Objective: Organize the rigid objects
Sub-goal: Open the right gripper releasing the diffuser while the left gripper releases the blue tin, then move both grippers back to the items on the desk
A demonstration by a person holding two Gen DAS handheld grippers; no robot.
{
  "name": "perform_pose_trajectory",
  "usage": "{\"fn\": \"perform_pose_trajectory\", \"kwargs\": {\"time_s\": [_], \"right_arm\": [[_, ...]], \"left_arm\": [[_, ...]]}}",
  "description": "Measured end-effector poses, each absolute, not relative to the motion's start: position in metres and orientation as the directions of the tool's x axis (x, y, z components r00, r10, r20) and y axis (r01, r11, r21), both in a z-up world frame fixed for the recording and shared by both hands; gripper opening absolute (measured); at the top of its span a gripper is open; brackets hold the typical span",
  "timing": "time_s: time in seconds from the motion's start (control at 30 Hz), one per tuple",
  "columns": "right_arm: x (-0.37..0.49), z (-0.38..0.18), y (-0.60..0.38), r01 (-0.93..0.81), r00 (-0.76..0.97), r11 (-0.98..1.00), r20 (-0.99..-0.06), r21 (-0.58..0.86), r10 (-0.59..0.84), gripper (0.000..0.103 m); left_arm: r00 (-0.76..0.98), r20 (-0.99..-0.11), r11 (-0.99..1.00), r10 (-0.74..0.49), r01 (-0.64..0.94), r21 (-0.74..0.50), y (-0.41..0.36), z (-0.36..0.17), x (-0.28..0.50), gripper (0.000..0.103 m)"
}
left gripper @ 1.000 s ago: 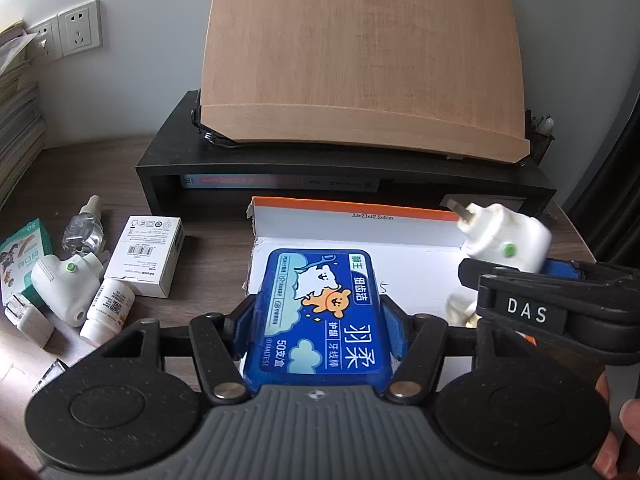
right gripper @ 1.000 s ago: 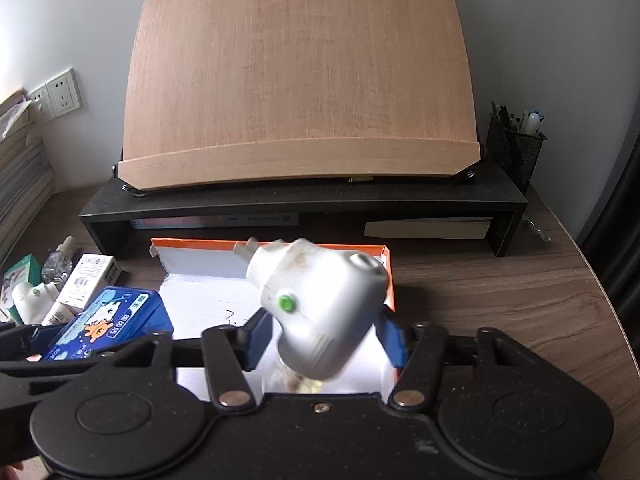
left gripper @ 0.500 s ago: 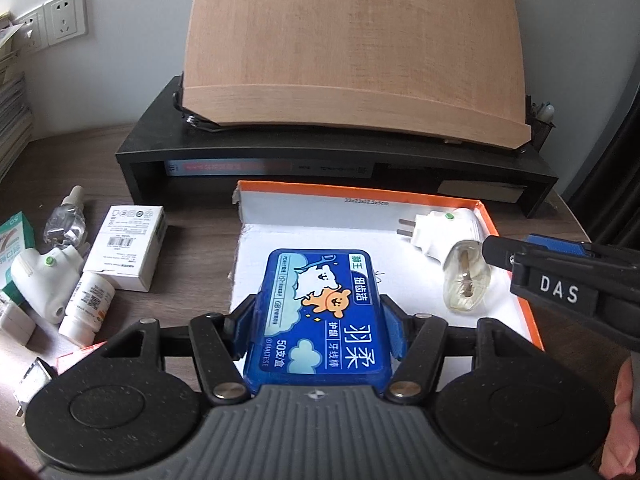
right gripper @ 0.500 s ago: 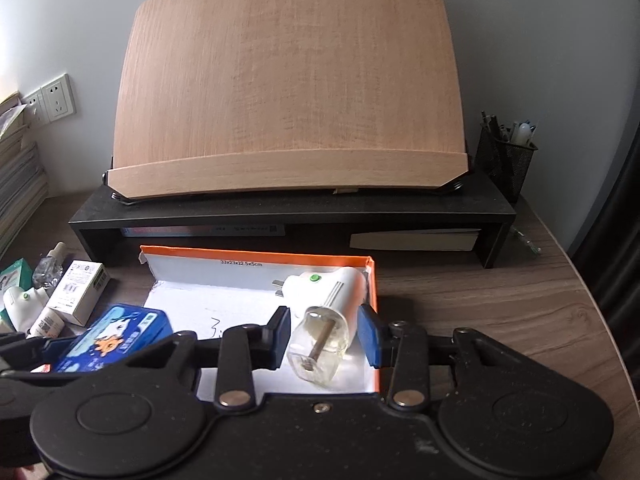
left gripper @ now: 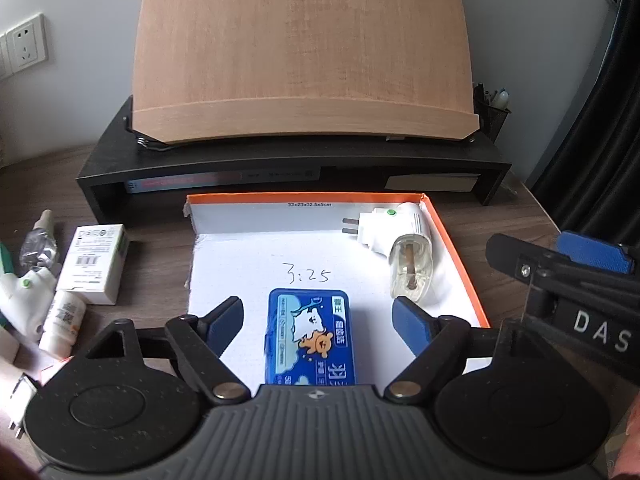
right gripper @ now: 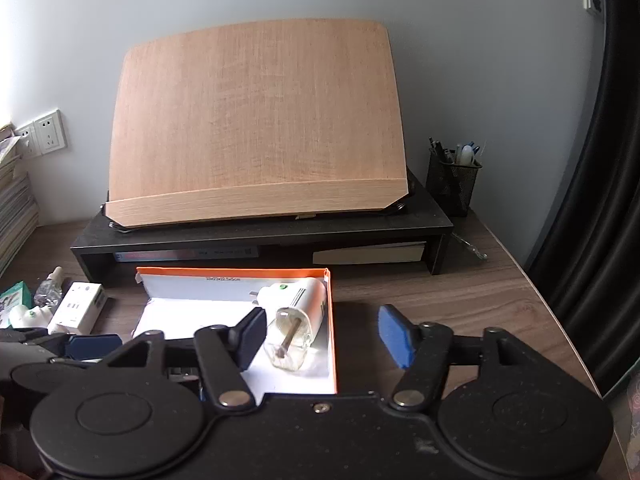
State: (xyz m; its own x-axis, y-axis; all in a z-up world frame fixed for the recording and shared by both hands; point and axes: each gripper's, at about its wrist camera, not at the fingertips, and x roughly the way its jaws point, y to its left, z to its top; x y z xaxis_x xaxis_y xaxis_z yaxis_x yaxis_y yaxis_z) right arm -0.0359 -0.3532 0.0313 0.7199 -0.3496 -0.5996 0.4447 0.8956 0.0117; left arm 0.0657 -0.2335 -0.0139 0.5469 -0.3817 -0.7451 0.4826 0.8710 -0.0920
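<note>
- The left tool stood released, its jaws having just been opening; the blue case lay between the blue pads, touching neither.
- The blue case rested flat on the white floor of the orange-rimmed box, just ahead of the left tool. Its lid showed a cartoon bear, a white animal and clouds with Chinese print too small to read surely.
- Beyond the case, "3:25" was handwritten on the box floor; a small printed line on the far wall read "33x23x12.5x5cm".
- The right tool was released too, its jaws having just been opening, with nothing gripped between them. In the left wrist view its side carried the white letters "DAS".
- The white plug-in vaporizer lay on its side in the far right corner of the box, ahead and to the right of the left tool, prongs pointing left, a green dot on its body and a clear bottle with a wick at the near end. From the right tool it lay just ahead of the left pad.
- Left of the left tool, on the bench, sat a white carton with a barcode label, a small white bottle, a second white vaporizer and a clear bottle.
- Behind the box, a black riser carried a slanted wooden board.
</note>
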Motion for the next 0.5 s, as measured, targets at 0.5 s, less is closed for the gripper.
{"fn": "perform_pose_trajectory", "kwargs": {"time_s": [0.5], "right_arm": [[-0.06, 0.039, -0.294, 0.452, 0.729, 0.886, -0.614, 0.101, -0.303, 0.091]], "left_arm": [[0.594, -0.739, 0.91, -0.317, 0.411, -0.059, -0.158, 0.009, 0.036, 0.095]]}}
